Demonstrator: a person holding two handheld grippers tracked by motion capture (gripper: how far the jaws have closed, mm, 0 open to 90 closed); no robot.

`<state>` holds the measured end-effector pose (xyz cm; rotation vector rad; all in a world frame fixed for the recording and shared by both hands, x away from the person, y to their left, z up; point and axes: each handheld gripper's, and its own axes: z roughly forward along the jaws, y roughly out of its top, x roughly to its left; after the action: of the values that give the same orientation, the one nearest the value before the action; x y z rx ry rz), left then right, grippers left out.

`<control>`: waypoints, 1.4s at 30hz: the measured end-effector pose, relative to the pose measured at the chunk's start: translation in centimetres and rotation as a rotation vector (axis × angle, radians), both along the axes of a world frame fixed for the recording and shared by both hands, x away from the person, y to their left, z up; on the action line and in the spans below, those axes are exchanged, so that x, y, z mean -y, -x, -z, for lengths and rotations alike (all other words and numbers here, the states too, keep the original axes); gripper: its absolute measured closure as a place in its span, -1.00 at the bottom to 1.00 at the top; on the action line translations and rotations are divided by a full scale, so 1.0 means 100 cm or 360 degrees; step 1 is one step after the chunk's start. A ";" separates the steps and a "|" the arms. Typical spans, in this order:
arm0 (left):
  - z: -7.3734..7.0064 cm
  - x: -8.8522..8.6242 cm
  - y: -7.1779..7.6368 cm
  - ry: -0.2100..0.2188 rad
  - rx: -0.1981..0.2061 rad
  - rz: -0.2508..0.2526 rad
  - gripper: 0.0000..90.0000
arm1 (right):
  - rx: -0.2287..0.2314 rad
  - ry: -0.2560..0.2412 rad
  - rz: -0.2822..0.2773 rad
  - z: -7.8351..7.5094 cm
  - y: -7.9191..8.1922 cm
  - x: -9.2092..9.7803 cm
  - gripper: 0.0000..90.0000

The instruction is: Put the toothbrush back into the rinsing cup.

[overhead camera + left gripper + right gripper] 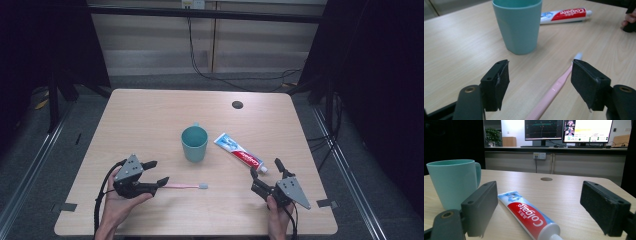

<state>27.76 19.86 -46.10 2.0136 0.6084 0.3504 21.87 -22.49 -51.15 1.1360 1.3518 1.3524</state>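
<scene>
My left hand-held gripper (156,172) is wide open over the pink toothbrush (182,186), near the surface's (150,115) front edge. My right hand-held gripper (265,167) gapes at the toothpaste (240,152). The toothbrush handle is partly hidden.

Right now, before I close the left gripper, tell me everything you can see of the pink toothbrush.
The toothbrush is slim, pale pink, glossy like plastic, with a grey-blue head. It lies flat on the wooden table, head pointing toward the right gripper, in front of the teal cup and apart from it. Its handle end runs between the open jaws of the left gripper; whether a jaw touches it I cannot tell. Its bristles are too blurred to make out.
</scene>
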 end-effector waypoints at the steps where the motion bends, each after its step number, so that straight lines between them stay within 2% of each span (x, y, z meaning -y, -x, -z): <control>1: 0.000 0.002 -0.001 -0.0019 -0.0021 0.0009 -0.27 | 0.0000 0.0000 0.0001 0.000 0.000 0.000 -0.69; 4: -0.001 0.006 -0.004 -0.0086 -0.0054 0.0042 -0.26 | -0.0002 -0.0002 0.0001 0.000 0.000 0.000 -0.69; 10: -0.001 0.008 -0.007 -0.0153 -0.0128 0.0067 -0.22 | -0.0001 0.0000 0.0003 0.000 0.000 0.000 -0.69; 15: -0.004 0.012 -0.012 -0.0281 -0.0202 0.0139 -0.15 | -0.0001 0.0000 0.0004 0.000 0.000 0.000 -0.69; 18: -0.007 0.011 -0.015 -0.0307 -0.0239 0.0167 -0.12 | -0.0001 0.0000 0.0004 0.000 0.000 0.000 -0.69; 23: -0.014 0.018 -0.020 -0.0448 -0.0290 0.0237 -0.10 | -0.0007 0.0000 0.0017 0.000 0.000 0.000 -0.69; 26: -0.015 0.020 -0.023 -0.0483 -0.0314 0.0235 -0.12 | -0.0010 0.0000 0.0021 0.000 0.000 -0.001 -0.68; 28: -0.016 0.022 -0.026 -0.0535 -0.0339 0.0257 -0.12 | -0.0006 -0.0002 0.0017 0.000 0.000 -0.001 -0.68; 29: -0.016 0.023 -0.027 -0.0526 -0.0366 0.0259 -0.12 | -0.0006 -0.0003 0.0015 0.000 0.000 0.000 -0.68; 31: -0.017 0.024 -0.030 -0.0577 -0.0385 0.0272 -0.11 | -0.0005 -0.0002 0.0015 0.000 0.000 0.000 -0.68; 32: -0.018 0.024 -0.032 -0.0581 -0.0402 0.0261 -0.08 | -0.0006 -0.0002 0.0015 0.000 0.000 0.000 -0.68; 36: -0.019 0.026 -0.034 -0.0563 -0.0439 0.0261 -0.03 | -0.0017 0.0005 0.0038 0.000 -0.001 -0.001 -0.68; 38: -0.018 0.027 -0.035 -0.0600 -0.0462 0.0278 0.00 | -0.0018 0.0003 0.0039 0.000 -0.001 -0.001 -0.68; 39: -0.018 0.029 -0.035 -0.0597 -0.0478 0.0276 0.02 | -0.0017 0.0003 0.0038 0.000 -0.001 -0.001 -0.68; 40: -0.018 0.029 -0.036 -0.0640 -0.0481 0.0303 0.04 | -0.0016 0.0004 0.0037 0.000 -0.001 -0.001 -0.68; 41: -0.017 0.031 -0.036 -0.0634 -0.0509 0.0297 0.06 | -0.0016 0.0003 0.0037 0.000 -0.001 -0.001 -0.68; 42: -0.017 0.032 -0.037 -0.0664 -0.0525 0.0314 0.07 | -0.0017 0.0001 0.0037 0.000 -0.001 -0.001 -0.68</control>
<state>31.48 16.65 -44.37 2.5388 0.5626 0.0212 21.94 -22.38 -51.12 1.1567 1.3426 1.3312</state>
